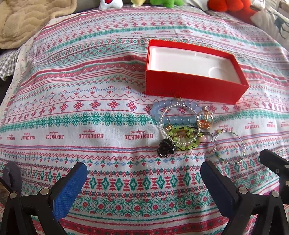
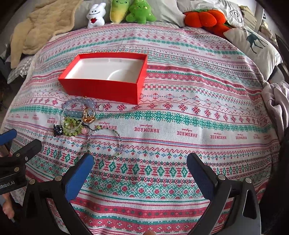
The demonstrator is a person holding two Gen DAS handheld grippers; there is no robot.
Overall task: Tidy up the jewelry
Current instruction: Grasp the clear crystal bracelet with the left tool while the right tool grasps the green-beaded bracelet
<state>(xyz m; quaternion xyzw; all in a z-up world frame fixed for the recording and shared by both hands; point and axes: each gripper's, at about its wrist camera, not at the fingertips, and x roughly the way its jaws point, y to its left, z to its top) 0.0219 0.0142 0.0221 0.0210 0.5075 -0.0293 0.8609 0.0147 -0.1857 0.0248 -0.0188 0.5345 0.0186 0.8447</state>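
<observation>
Jewelry lies in a small tangled heap on the patterned cloth, just in front of the near wall of the red box, which stands open with its white liner bare. In the heap I see a pale blue bead bracelet, a yellow-green bead bracelet across it, a gold cage pendant to its right and a black bead charm at its near edge. One thin seed-bead ring lies apart on the cloth, near the heap and closest to my right claw's left finger. My left claw is spread wide and holds nothing, hovering short of the heap. My right claw is spread wide too, also empty. Plush toys sit in a row at the far edge.
</observation>
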